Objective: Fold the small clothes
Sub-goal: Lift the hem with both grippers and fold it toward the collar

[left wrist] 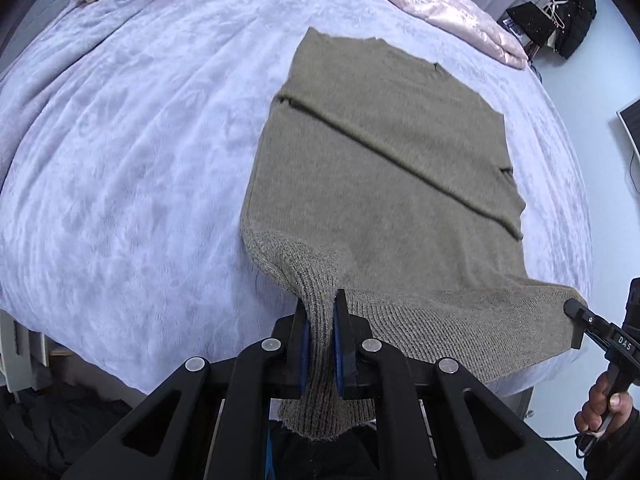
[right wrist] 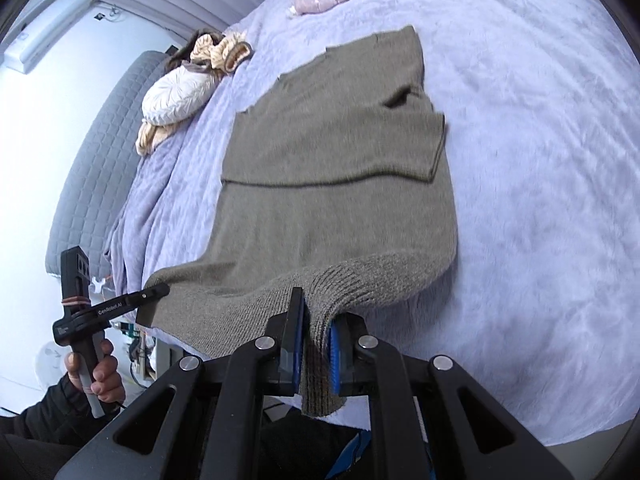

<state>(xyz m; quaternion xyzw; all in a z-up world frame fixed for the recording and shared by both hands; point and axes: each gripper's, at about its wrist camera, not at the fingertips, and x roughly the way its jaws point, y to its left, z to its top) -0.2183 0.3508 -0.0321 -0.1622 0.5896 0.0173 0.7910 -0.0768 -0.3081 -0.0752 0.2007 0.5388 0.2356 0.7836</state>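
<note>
A brown-grey knitted sweater (left wrist: 384, 152) lies flat on the lilac bed cover, its sleeves folded across the body and its ribbed hem toward me. My left gripper (left wrist: 320, 304) is shut on the hem's left corner, lifted off the bed edge. The same sweater (right wrist: 332, 184) fills the right wrist view, where my right gripper (right wrist: 318, 312) is shut on the hem's other corner. Each gripper shows in the other's view: the right gripper (left wrist: 576, 312) at the far right, the left gripper (right wrist: 154, 292) at the left, both held by a hand.
A pink satin jacket (left wrist: 444, 8) lies at the bed's far right. A cream quilted garment (right wrist: 180, 88) and beige clothes sit near the grey headboard (right wrist: 100, 132). The lilac bed cover (left wrist: 120, 160) spreads wide to the left. Dark clothes hang at the right (left wrist: 560, 16).
</note>
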